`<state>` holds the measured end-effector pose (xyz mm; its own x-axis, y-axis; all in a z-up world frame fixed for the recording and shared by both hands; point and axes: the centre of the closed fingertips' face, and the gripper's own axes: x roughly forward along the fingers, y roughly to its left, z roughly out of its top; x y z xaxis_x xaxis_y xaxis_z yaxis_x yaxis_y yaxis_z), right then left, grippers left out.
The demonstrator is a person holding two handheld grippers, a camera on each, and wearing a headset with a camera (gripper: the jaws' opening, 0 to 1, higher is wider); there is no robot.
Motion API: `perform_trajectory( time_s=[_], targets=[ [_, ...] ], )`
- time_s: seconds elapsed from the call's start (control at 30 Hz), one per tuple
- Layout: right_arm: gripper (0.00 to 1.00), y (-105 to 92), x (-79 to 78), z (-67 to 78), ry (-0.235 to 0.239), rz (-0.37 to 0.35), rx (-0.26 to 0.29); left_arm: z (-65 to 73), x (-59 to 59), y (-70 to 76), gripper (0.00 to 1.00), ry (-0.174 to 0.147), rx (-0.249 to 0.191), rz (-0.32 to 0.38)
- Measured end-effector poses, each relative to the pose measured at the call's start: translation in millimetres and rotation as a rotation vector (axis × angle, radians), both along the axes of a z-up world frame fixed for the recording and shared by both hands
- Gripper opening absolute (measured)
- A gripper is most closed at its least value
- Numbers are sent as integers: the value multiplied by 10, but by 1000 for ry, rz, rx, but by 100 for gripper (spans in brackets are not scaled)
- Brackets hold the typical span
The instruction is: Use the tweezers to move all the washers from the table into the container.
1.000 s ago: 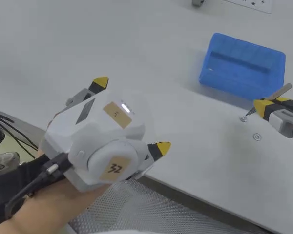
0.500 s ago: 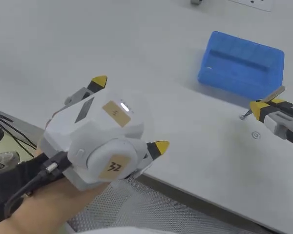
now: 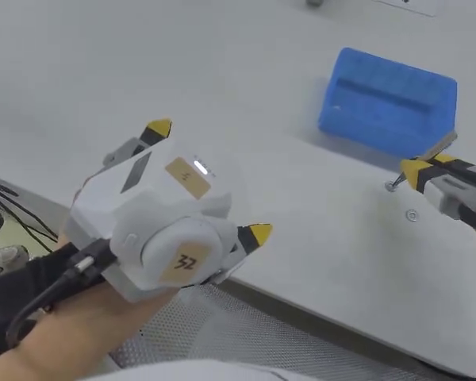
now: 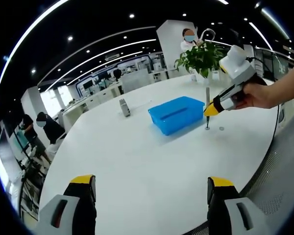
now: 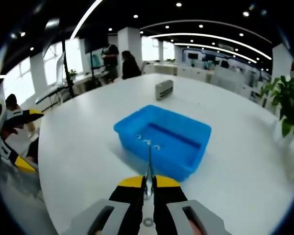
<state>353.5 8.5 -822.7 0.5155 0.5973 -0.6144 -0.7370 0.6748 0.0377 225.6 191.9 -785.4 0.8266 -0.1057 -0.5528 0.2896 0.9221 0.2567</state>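
Right gripper (image 3: 422, 168) barely shifted, fingers clamped on tweezers (image 5: 149, 161), left gripper (image 3: 209, 180) fingers wide

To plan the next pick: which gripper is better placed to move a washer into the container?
Right. The right gripper is shut on the tweezers, tips near a washer beside the container. The left gripper is open, empty, at the table edge, farther off.
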Motion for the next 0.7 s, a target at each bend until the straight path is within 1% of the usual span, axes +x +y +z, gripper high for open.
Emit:
perform_trajectory(
  time_s=[0.13, 0.3, 0.43, 0.57, 0.7],
  targets=[
    [2, 17, -29, 79, 9, 5, 18, 2, 2, -1, 96, -2, 2, -1],
    [2, 45, -72, 157, 0, 27, 17, 27, 12, 11, 95, -18, 0, 5],
    [2, 71, -81, 239, -8, 40, 20, 20, 16, -4, 95, -17, -2, -4],
    [2, 104, -46, 349, -24, 49, 30, 16, 21, -25, 95, -19, 23, -22],
    [2, 144, 43, 466, -51, 54, 32, 47, 35, -2, 95, -30, 15, -13]
  ],
)
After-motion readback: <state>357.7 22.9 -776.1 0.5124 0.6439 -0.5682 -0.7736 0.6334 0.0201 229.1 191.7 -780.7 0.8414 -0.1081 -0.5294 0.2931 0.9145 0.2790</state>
